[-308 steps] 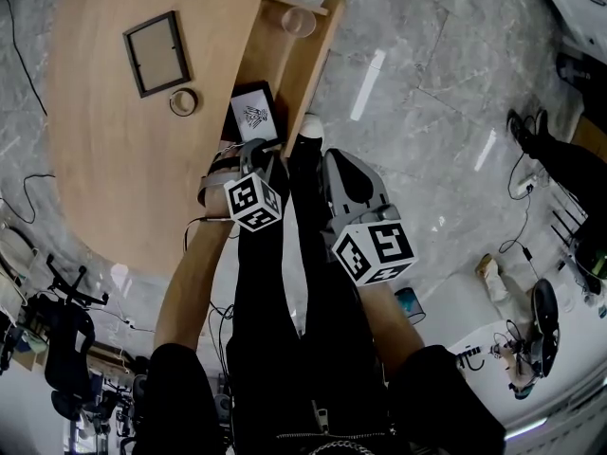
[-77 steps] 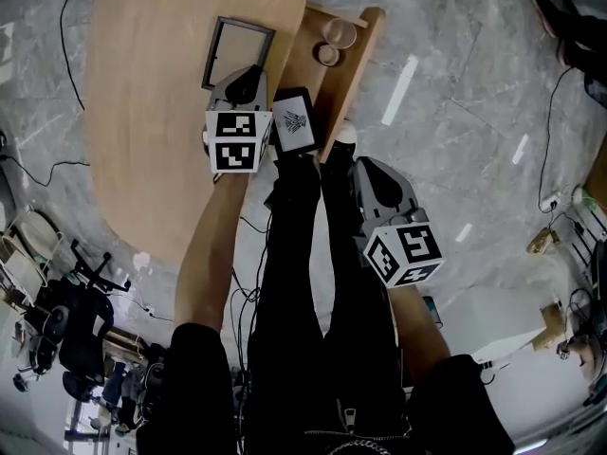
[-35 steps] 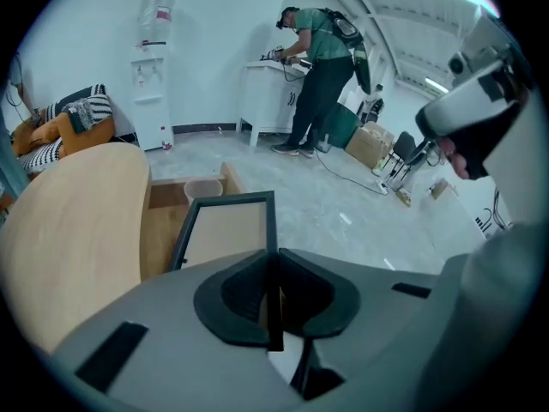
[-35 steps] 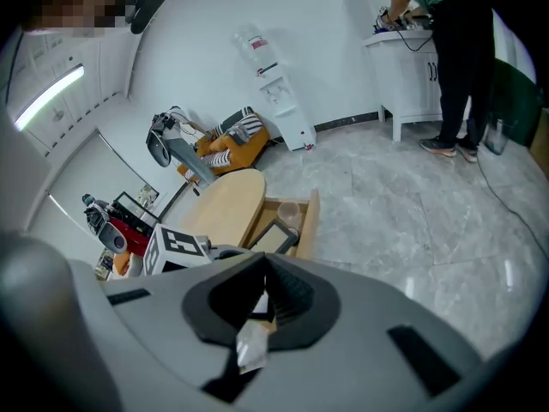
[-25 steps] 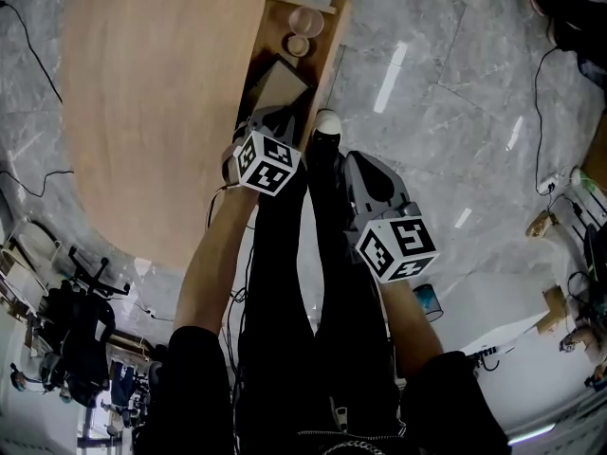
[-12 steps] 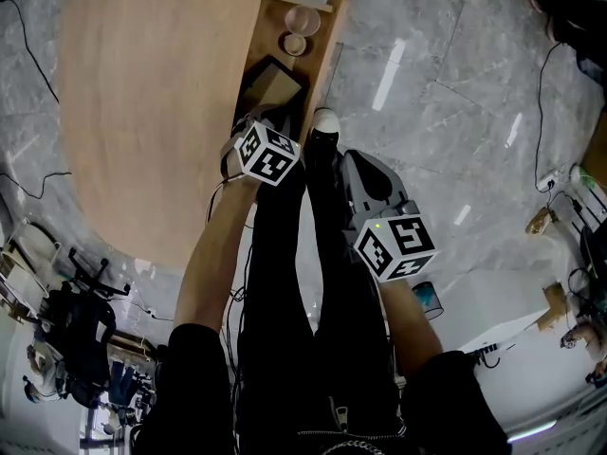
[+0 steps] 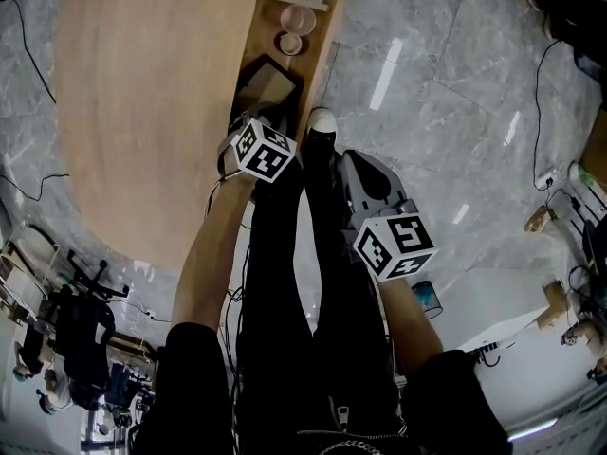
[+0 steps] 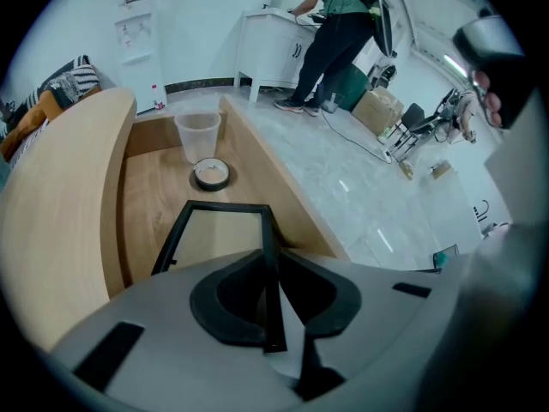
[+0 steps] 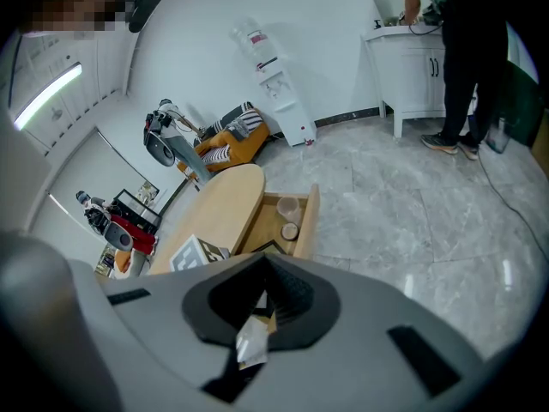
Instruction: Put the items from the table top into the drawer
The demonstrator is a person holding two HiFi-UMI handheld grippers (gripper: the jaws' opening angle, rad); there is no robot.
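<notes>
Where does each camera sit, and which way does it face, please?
Head view: on the person's head, facing steeply down at table top, open drawer; shows forearms, legs, left hand-held gripper, right hand-held gripper.
Left gripper view: rides the left hand-held gripper, facing into the drawer; the edge of the picture frame lies between its jaws.
Right gripper view: rides the right hand-held gripper, facing table and floor; shows its own jaws.
Shared: all show the cup and tape roll in the drawer.
</notes>
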